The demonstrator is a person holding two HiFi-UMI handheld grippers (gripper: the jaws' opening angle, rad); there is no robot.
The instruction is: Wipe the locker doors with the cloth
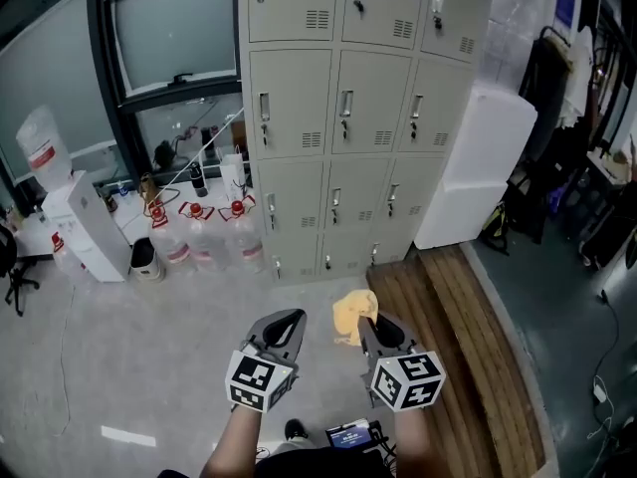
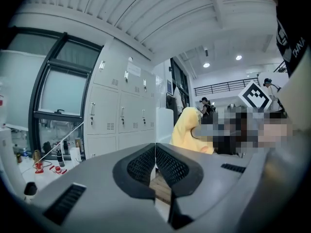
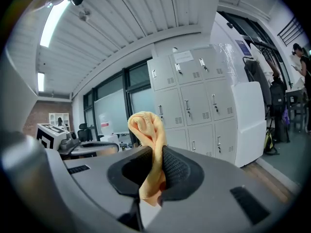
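Cloth gripped, lockers not yet reached.

The right gripper (image 3: 154, 165) has its jaws clenched on a crumpled yellow cloth (image 3: 147, 130). Most of the cloth bunches up past the jaw tips and a tail hangs below, which looks meant to leave a soft wad forward for rubbing. The left gripper (image 2: 155, 152) is carried just beside the right, its jaws pressed together on nothing, apparently idle. The tall grey metal lockers (image 1: 348, 118) stand well ahead of both pairs of jaws with their doors closed, so closing in on them probably comes first.
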